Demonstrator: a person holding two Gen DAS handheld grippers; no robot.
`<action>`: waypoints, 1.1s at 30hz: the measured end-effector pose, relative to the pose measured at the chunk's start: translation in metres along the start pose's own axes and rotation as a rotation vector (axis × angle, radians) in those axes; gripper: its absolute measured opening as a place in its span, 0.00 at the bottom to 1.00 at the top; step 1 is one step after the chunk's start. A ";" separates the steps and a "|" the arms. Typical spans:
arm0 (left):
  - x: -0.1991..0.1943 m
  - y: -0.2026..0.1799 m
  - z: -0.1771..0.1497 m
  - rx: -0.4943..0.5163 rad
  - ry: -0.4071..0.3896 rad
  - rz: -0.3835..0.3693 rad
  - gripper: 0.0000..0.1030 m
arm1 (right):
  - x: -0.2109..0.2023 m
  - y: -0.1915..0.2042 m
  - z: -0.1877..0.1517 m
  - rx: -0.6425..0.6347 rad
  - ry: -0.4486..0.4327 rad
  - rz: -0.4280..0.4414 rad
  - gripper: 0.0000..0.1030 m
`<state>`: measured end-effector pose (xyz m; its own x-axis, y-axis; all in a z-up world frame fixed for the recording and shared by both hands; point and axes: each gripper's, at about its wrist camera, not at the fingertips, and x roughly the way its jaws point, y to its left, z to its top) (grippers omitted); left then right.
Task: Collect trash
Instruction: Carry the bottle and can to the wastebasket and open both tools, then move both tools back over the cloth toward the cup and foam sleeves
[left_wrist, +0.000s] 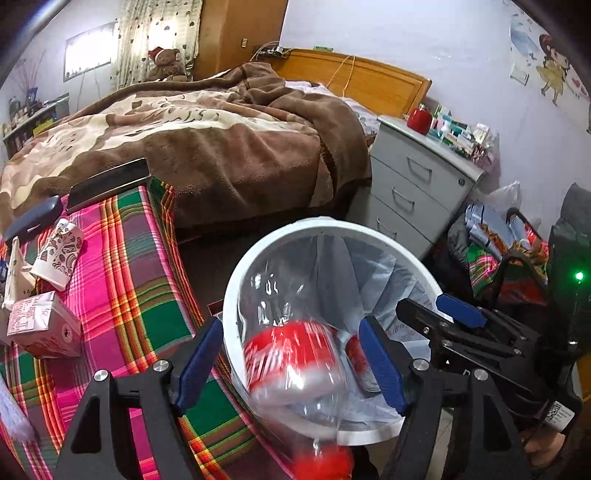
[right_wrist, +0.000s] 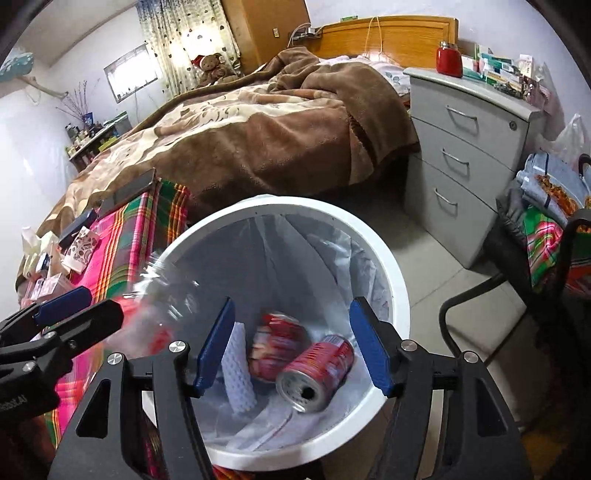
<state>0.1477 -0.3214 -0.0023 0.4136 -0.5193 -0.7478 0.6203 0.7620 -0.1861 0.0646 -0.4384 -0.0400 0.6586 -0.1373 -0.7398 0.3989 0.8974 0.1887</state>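
A clear plastic bottle (left_wrist: 291, 350) with a red label and red cap is blurred between the open fingers of my left gripper (left_wrist: 291, 362), over the rim of the white lined trash bin (left_wrist: 236, 280); neither finger touches it. In the right wrist view the bottle (right_wrist: 159, 295) hangs over the bin's left rim (right_wrist: 177, 251). My right gripper (right_wrist: 291, 347) is open and empty above the bin. Inside lie a red can (right_wrist: 317, 373), a crushed red can (right_wrist: 277, 339) and white foam (right_wrist: 240, 373). A patterned paper cup (left_wrist: 59, 254) and a pink carton (left_wrist: 40, 325) lie on the plaid cloth (left_wrist: 140, 288).
A bed with a brown blanket (left_wrist: 221, 140) stands behind. A grey drawer cabinet (right_wrist: 469, 147) is on the right, a black chair with clothes (right_wrist: 535, 236) beside it. A dark tablet (left_wrist: 107, 181) and a case (left_wrist: 33, 218) lie on the plaid cloth.
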 end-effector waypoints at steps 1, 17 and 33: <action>-0.002 0.001 0.000 -0.002 -0.006 0.003 0.74 | 0.000 0.000 0.000 -0.001 -0.002 -0.001 0.64; -0.048 0.037 -0.022 -0.058 -0.056 0.091 0.74 | -0.012 0.031 -0.001 -0.031 -0.039 0.039 0.64; -0.107 0.108 -0.057 -0.180 -0.116 0.209 0.74 | -0.015 0.097 -0.011 -0.129 -0.052 0.144 0.64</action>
<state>0.1323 -0.1615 0.0210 0.5995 -0.3772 -0.7060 0.3899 0.9079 -0.1540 0.0865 -0.3443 -0.0181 0.7366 -0.0217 -0.6760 0.2149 0.9552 0.2034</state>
